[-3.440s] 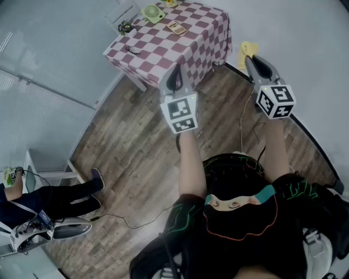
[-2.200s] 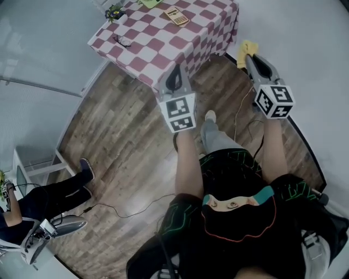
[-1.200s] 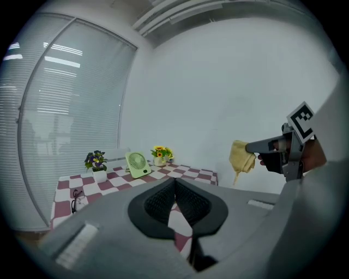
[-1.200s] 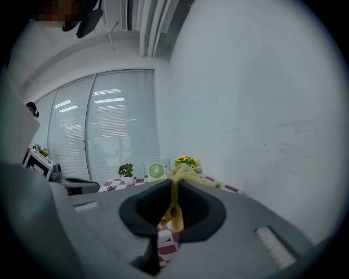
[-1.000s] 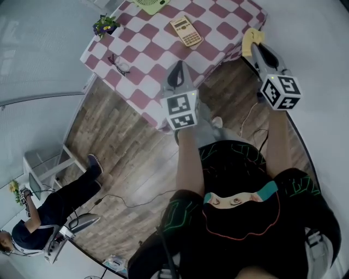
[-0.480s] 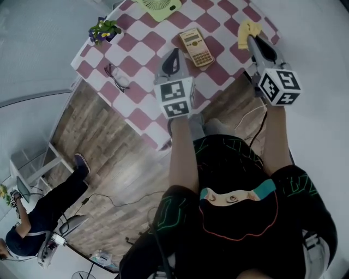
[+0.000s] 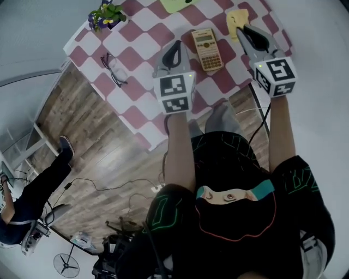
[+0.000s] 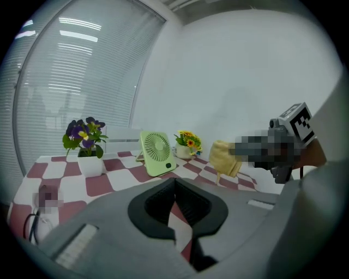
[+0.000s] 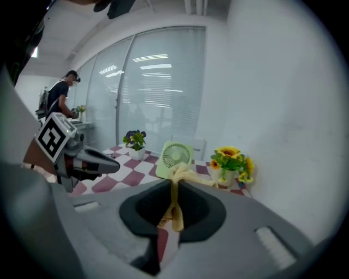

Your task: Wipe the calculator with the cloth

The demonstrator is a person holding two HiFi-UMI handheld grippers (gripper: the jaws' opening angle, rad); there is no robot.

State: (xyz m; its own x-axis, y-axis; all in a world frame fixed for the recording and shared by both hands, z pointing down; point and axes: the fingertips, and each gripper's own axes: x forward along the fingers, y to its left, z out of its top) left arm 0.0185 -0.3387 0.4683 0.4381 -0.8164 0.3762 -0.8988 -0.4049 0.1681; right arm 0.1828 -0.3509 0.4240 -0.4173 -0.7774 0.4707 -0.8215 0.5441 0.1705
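A tan calculator [image 7: 208, 49] lies flat on the red-and-white checked table [image 7: 139, 106], between my two grippers. My left gripper [image 7: 173, 48] hovers just left of it, shut with nothing between its jaws [image 8: 174, 182]. My right gripper [image 7: 244, 30] is to the calculator's right, shut on a yellow cloth [image 7: 235, 20]. In the right gripper view the cloth [image 9: 177, 180] hangs pinched between the jaws of the right gripper [image 9: 173, 188]. In the left gripper view the cloth [image 8: 225, 158] dangles over the table, apart from the calculator.
A pair of glasses [image 7: 114, 70] lies at the table's left. A purple flower pot [image 7: 105, 15], a green fan [image 8: 156, 154] and a pot of yellow flowers [image 9: 232, 163] stand along the far side. A seated person [image 7: 32, 190] is at the left on the wooden floor.
The table has come much closer in the head view. Both grippers, earlier over the floor, now hang above the tabletop beside the calculator. The cloth has stayed in the right gripper.
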